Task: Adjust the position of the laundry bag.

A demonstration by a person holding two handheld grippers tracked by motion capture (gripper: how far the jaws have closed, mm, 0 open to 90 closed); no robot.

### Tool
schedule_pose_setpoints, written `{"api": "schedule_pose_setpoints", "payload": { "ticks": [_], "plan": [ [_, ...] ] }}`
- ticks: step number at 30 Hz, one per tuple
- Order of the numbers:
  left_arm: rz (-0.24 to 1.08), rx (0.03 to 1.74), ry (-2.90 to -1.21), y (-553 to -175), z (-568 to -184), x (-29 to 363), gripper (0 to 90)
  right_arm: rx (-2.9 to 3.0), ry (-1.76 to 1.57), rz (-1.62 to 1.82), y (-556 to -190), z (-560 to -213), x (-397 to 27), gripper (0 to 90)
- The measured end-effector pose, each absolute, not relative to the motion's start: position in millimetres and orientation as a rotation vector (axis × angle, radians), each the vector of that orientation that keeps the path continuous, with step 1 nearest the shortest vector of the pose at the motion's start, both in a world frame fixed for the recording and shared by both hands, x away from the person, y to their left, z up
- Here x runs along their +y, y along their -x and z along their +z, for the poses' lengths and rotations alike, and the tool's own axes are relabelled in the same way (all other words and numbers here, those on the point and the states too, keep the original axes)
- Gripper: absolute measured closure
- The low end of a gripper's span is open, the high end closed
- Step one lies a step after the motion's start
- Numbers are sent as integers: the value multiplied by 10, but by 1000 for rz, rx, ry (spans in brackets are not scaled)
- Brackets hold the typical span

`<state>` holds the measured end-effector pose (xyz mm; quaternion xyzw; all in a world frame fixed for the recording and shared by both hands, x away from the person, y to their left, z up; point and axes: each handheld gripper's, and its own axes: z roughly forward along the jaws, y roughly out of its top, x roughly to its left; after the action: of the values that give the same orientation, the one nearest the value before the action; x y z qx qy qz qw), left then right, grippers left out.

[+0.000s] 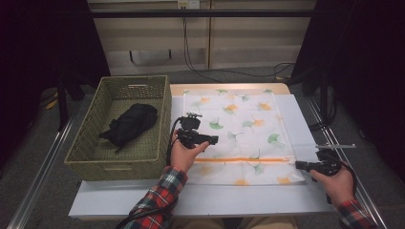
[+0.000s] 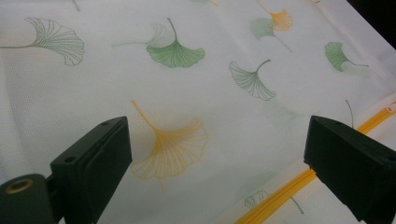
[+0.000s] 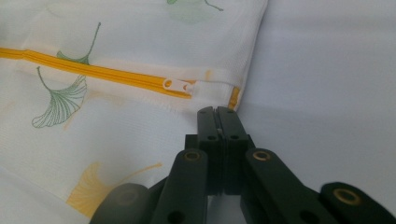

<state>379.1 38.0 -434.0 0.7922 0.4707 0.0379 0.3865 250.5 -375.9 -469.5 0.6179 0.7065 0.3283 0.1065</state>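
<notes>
A white mesh bag printed with green and orange ginkgo leaves lies flat on the table. An orange zipper runs across its near side. In the right gripper view the white zipper pull sits at the zipper's right end. My right gripper is shut, its tips at the bag's edge band just below the pull; in the high view the right gripper is at the bag's right near corner. My left gripper hovers over the bag's left part, and the left gripper is open with nothing between the jaws.
A woven green basket stands left of the bag and holds a black folded item. The white table top extends in front of and right of the bag. Metal rails run along both table sides.
</notes>
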Motion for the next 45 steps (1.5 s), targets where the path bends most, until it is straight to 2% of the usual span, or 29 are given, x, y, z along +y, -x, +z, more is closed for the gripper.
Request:
{"api": "schedule_pose_setpoints", "payload": {
  "ticks": [6, 8, 14, 22, 27, 45],
  "plan": [
    [95, 1190, -2031, -3789, -4344, 374, 71, 2088, -1793, 939, -2501, -4697, -3728, 802],
    [92, 1191, -2030, -3791, -4345, 374, 71, 2087, -1759, 914, -2511, -4696, -3722, 744],
    [90, 1196, -2023, -3795, -4354, 372, 71, 2094, -1712, 909, -2544, -4712, -3675, 678],
    [88, 1190, -2026, -3785, -4356, 348, 71, 2073, -1656, 786, -2553, -4717, -3579, 867],
    [87, 1185, -2025, -3783, -4357, 355, 72, 2070, -1685, 784, -2563, -4701, -3568, 883],
    [43, 1141, -2033, -3747, -4318, 303, 42, 1992, -1820, 1227, -2540, -4547, -3769, 885]
  ]
}}
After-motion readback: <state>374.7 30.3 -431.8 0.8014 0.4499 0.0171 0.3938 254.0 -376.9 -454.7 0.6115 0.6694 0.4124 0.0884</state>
